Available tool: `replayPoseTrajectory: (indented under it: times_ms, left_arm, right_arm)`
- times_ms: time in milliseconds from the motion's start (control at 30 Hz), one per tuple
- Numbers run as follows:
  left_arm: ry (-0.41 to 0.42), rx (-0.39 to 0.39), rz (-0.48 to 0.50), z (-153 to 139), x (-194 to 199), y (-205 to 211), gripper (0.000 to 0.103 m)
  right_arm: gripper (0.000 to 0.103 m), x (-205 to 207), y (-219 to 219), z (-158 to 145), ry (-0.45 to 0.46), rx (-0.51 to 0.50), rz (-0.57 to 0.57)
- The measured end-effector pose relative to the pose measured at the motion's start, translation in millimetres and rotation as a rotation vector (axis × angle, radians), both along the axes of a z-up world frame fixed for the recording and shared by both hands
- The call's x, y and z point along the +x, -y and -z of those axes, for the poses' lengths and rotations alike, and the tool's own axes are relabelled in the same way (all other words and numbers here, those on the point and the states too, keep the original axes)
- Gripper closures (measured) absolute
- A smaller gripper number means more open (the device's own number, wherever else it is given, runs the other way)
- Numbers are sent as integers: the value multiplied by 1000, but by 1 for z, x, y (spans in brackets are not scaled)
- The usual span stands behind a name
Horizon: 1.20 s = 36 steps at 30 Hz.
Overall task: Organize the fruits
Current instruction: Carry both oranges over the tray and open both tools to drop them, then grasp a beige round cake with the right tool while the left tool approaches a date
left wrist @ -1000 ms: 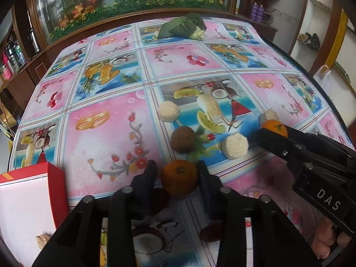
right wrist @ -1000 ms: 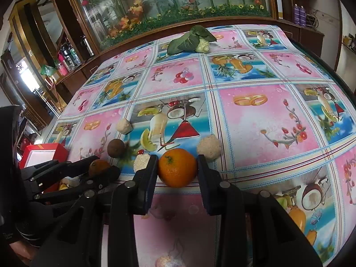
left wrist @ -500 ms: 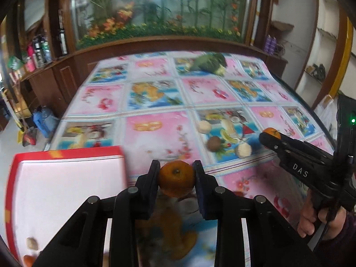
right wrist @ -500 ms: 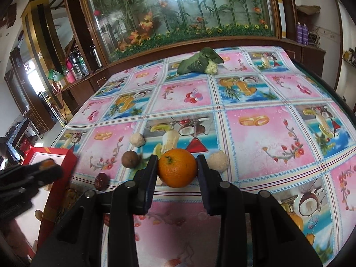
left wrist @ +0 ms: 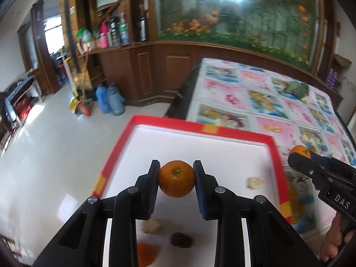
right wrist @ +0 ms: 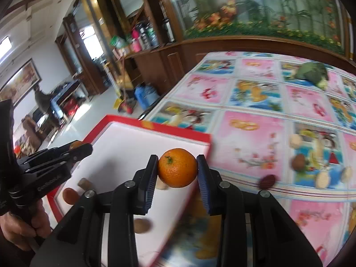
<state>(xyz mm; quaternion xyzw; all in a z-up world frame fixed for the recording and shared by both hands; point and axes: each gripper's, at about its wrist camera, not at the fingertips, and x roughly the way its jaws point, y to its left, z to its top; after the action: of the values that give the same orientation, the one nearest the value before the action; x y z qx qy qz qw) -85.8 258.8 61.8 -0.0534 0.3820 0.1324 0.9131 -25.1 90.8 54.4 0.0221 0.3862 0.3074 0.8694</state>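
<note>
My left gripper [left wrist: 176,179] is shut on an orange [left wrist: 176,178] and hovers over the white inside of the red-rimmed box [left wrist: 200,129]. My right gripper [right wrist: 177,171] is shut on a second orange [right wrist: 177,170], held above the box's right rim [right wrist: 178,131]. In the left wrist view the right gripper [left wrist: 299,155] enters from the right with its orange [left wrist: 300,151]. In the right wrist view the left gripper [right wrist: 83,148] reaches in from the left. Several small fruits lie in the box: a pale piece [left wrist: 255,182], a dark one [left wrist: 181,239], an orange one [left wrist: 145,253].
Loose fruits remain on the patterned tablecloth [right wrist: 255,146]: a brown round one [right wrist: 298,162], a dark red one [right wrist: 268,180], pale round ones [right wrist: 322,179]. A leafy green vegetable [right wrist: 313,72] lies at the far end. Beyond the box's left side the floor [left wrist: 44,155] drops away.
Both grippers have swung left with their oranges, from above the tablecloth to the red box. The left one now hangs over the box's interior, the right one at its rim.
</note>
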Motion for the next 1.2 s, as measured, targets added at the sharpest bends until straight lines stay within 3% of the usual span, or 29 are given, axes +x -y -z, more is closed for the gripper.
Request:
replayPoseTrajectory:
  times_ms: [233, 667, 700, 733, 767, 833, 867, 1033, 1200]
  left_arm:
    - [-77, -4, -68, 26, 4, -29, 73]
    - [-136, 11, -76, 37, -1, -41, 72]
    - [-148, 11, -74, 38, 0, -41, 70]
    - [-157, 12, -73, 39, 1, -41, 63]
    - [-164, 16, -80, 39, 2, -41, 47]
    - [-152, 34, -92, 35, -2, -39, 31]
    - [-145, 28, -89, 33, -4, -38, 28]
    - [-125, -5, -84, 25, -13, -32, 25]
    - [-96, -18, -50, 12, -18, -10, 25]
  right_arm:
    - [66, 3, -69, 20, -86, -77, -116]
    - [65, -6, -96, 42, -116, -189, -173]
    - [65, -6, -95, 42, -120, -190, -172]
    - [65, -6, -95, 41, -122, -192, -173]
    - [65, -7, -95, 41, -126, -196, -174]
    - [65, -8, -92, 39, -131, -193, -175]
    - [65, -9, -88, 38, -126, -183, -173]
    - [61, -15, -54, 17, -68, -93, -149]
    - [56, -19, 1, -4, 6, -50, -54]
